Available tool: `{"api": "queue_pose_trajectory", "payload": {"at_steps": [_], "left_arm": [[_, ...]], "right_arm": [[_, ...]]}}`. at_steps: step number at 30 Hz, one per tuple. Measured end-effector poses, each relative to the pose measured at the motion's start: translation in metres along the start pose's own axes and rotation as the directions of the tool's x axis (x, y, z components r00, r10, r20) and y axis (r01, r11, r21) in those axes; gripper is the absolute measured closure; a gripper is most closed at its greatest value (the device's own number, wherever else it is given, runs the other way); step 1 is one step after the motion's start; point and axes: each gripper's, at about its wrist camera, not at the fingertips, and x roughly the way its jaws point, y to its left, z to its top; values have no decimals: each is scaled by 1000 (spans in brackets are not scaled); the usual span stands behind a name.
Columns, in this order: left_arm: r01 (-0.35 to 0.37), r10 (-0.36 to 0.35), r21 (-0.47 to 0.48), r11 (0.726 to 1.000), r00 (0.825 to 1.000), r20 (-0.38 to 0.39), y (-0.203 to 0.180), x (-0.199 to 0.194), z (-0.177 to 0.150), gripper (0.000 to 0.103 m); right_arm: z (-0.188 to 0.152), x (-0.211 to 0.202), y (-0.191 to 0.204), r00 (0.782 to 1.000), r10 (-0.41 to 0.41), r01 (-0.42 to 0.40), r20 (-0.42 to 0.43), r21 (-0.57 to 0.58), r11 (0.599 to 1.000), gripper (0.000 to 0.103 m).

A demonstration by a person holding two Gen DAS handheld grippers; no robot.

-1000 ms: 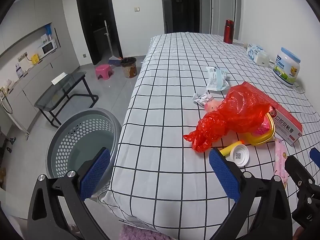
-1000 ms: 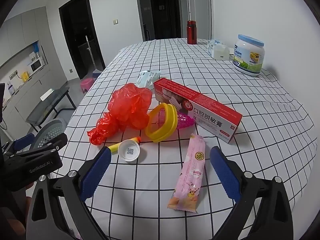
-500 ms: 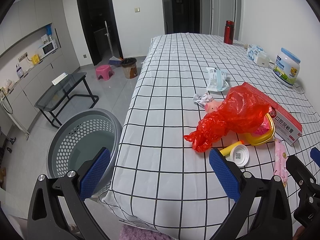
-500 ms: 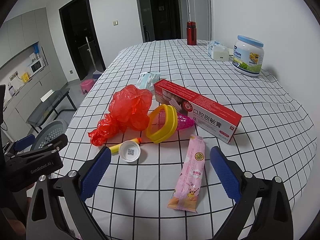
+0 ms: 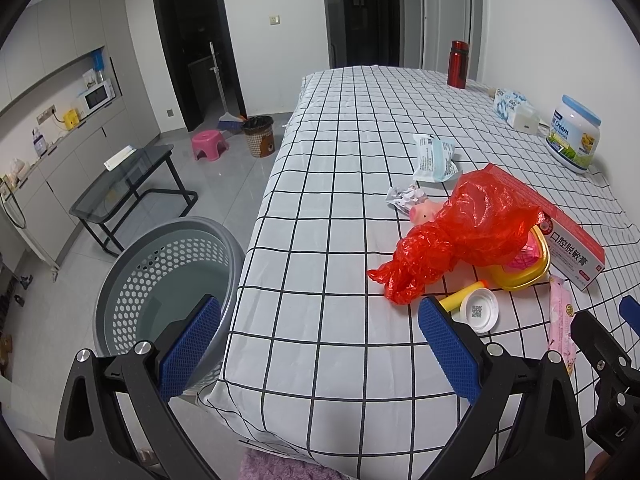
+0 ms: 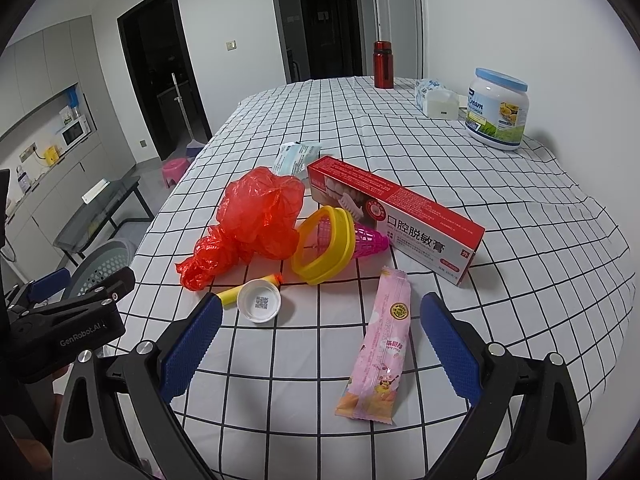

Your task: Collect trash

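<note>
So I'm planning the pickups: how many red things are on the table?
3. The crumpled red plastic bag lies mid-table, the red toothpaste box right behind it, and the red bottle stands upright at the far end. The bag may hide smaller items.

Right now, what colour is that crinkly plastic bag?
The crinkly plastic bag is red, clearest in the right wrist view.

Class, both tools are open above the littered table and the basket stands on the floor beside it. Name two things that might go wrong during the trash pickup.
1. The red bag lies against the yellow ring, so pulling it may drag the ring along.
2. The basket sits below the table edge; a light piece like the pink wrapper might miss it when dropped.
</note>
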Motion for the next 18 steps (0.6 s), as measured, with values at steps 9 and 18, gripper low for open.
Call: {"api": "queue_pose_trajectory", "payload": {"at_steps": [9,18], "left_arm": [[0,0,0,1000,1000,2,4,-5,2,6],[1,-1,0,1000,1000,1,4,-5,2,6]], "right_arm": [[-2,2,-1,1000,2,-2,-1,3,1000,8],[-2,4,-2,1000,6,-5,-4,5,1000,8]]}}
